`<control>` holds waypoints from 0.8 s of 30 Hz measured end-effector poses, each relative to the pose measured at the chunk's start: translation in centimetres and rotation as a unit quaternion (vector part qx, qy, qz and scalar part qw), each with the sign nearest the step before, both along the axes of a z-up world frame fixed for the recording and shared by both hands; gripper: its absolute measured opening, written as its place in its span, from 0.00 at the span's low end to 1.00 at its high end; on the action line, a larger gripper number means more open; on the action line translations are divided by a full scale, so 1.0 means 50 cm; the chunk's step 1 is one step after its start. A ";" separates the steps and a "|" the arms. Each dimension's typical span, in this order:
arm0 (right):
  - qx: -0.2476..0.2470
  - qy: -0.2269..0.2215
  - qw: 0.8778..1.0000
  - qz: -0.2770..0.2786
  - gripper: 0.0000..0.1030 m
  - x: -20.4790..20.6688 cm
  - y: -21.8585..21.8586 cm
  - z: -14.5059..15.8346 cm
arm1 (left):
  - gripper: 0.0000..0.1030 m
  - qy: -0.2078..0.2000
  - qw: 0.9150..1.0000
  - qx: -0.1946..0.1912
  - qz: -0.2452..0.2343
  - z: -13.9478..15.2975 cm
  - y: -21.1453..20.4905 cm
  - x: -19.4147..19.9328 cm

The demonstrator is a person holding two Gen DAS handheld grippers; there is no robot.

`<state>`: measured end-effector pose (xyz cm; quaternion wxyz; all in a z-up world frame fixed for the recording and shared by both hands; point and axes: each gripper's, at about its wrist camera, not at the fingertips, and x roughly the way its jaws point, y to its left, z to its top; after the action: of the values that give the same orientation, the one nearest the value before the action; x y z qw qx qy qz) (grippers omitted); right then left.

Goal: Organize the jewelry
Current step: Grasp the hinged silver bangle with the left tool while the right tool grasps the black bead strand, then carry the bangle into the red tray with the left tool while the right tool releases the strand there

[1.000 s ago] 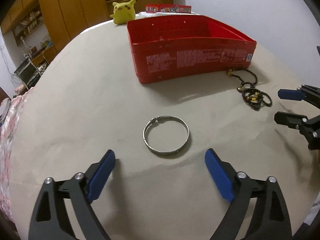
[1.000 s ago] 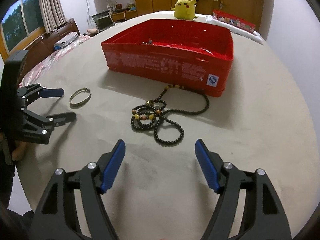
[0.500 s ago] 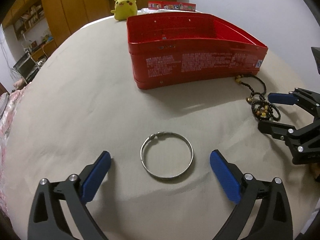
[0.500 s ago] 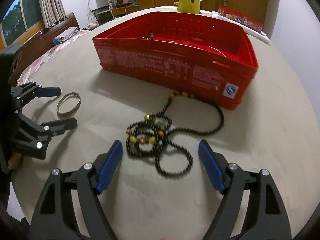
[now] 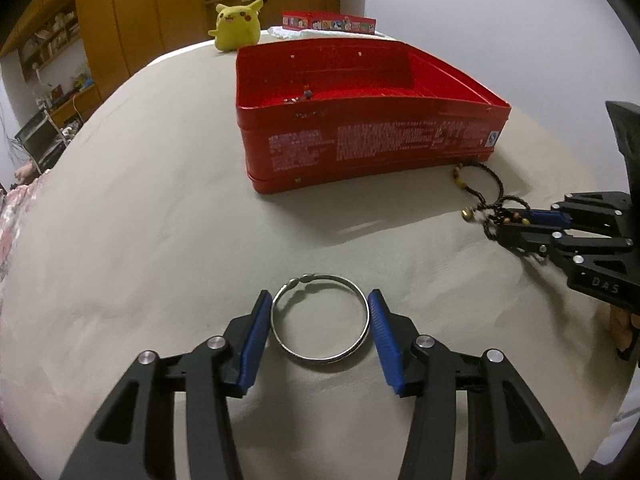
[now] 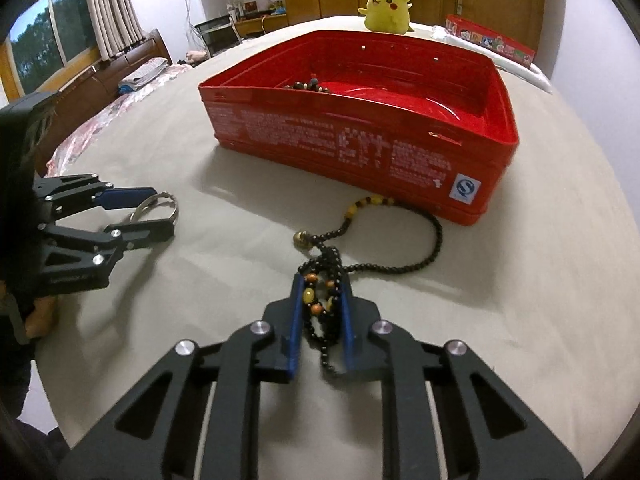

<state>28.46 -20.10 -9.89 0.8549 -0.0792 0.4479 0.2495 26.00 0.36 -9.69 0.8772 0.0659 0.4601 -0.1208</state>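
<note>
Flanking silver bangle [image 5: 320,322], left gripper [image 5: 319,330]; right gripper [image 6: 321,312] pinches beads [image 6: 322,300].

the bangle [image 5: 319,323] lies on the table [image 5: 140,240] before the box [image 5: 360,120] — the bead necklace [image 6: 360,248] to its right, by the box's front wall; a plush toy [image 5: 236,26] sits behind the box.

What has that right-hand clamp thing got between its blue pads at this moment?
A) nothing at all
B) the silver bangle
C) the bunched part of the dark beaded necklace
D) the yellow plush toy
C: in the right wrist view the right gripper has its pads closed on the bunched strands of the beaded necklace, which trails toward the red tin; the silver bangle sits between the left gripper pads instead.
</note>
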 end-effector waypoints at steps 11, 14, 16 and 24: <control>0.024 -0.018 1.000 -0.009 0.06 -0.024 -0.033 0.052 | 0.48 -0.023 1.000 0.000 0.002 0.038 -0.006 -0.019; 0.030 -0.026 0.999 -0.008 0.06 -0.029 -0.040 0.072 | 0.48 -0.032 0.999 0.001 0.003 0.056 -0.009 -0.023; 0.032 -0.034 0.999 -0.008 0.06 -0.033 -0.044 0.088 | 0.48 -0.039 0.999 0.001 0.003 0.068 -0.013 -0.025; 0.038 -0.061 0.997 -0.003 0.06 -0.048 -0.052 0.148 | 0.48 -0.070 0.998 0.006 -0.004 0.131 -0.030 -0.050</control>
<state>26.07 -22.69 -2.48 0.8837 -0.0599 0.3855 0.2586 23.50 -1.14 -3.17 0.9063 0.0810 0.3981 -0.1168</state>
